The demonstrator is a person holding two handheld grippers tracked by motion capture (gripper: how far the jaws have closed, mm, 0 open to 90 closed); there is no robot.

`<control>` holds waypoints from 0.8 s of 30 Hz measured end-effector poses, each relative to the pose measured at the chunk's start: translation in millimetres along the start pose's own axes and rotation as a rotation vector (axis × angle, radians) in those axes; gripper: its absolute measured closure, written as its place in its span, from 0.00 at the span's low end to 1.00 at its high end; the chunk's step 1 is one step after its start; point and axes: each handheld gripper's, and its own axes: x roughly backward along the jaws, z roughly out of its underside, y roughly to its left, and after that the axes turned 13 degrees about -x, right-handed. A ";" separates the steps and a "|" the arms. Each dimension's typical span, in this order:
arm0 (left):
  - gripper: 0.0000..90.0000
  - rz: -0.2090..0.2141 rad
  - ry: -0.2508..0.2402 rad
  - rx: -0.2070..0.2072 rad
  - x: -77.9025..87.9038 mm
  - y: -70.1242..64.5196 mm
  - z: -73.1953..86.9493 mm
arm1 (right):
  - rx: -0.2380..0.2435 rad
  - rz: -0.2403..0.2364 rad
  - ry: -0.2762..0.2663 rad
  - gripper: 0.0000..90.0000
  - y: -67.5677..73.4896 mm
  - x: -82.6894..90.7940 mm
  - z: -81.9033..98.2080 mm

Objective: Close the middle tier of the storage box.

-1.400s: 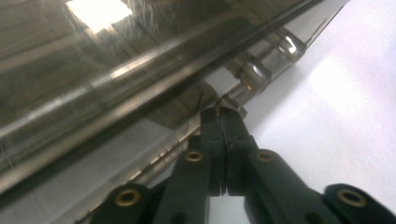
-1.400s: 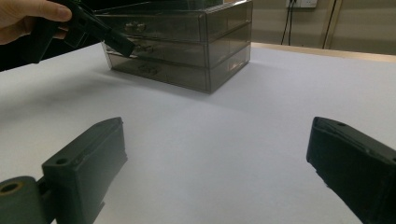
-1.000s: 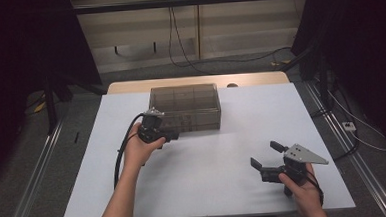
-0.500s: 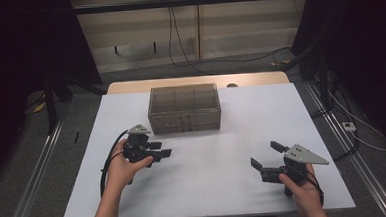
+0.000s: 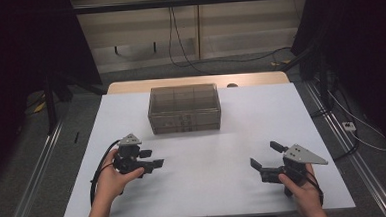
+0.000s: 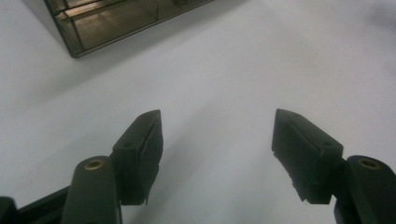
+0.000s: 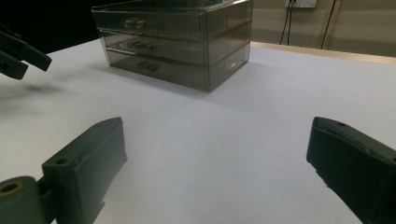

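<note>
I read the left gripper [image 5: 151, 159] as open: in the left gripper view its two black jaws stand well apart with bare white table [image 6: 219, 93] between them, and nothing lies against either pad. The jaws have just been opening, with nothing between them. In the high view this gripper sits low over the near left part of the table, jaws pointing toward the middle, apart from the drawer box [image 5: 184, 108].

I read the right gripper [image 5: 267, 160] as wide open as well. In the right gripper view its jaws frame only table surface; they hold nothing and touch nothing. It sits over the near right part of the table, well apart from the left gripper.

The drawer box is a smoky transparent unit with three stacked drawers, all closed in the right gripper view [image 7: 177, 44]. It stands on the far middle of the table, beyond both grippers, and neither gripper touches it.
</note>
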 end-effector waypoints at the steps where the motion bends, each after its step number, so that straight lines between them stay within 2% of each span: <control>1: 0.37 -0.003 -0.004 0.006 0.8 -0.4 1.5 | 0.001 0.000 0.000 0.05 0.2 -0.1 0.0; 9: 0.32 -0.018 0.004 0.006 9.4 -0.3 13.3 | 0.006 0.000 0.002 0.05 0.7 -0.6 0.0; 24: 0.26 -0.043 -0.021 0.017 21.8 2.6 26.3 | 0.010 -0.001 0.005 0.05 1.2 -0.5 0.7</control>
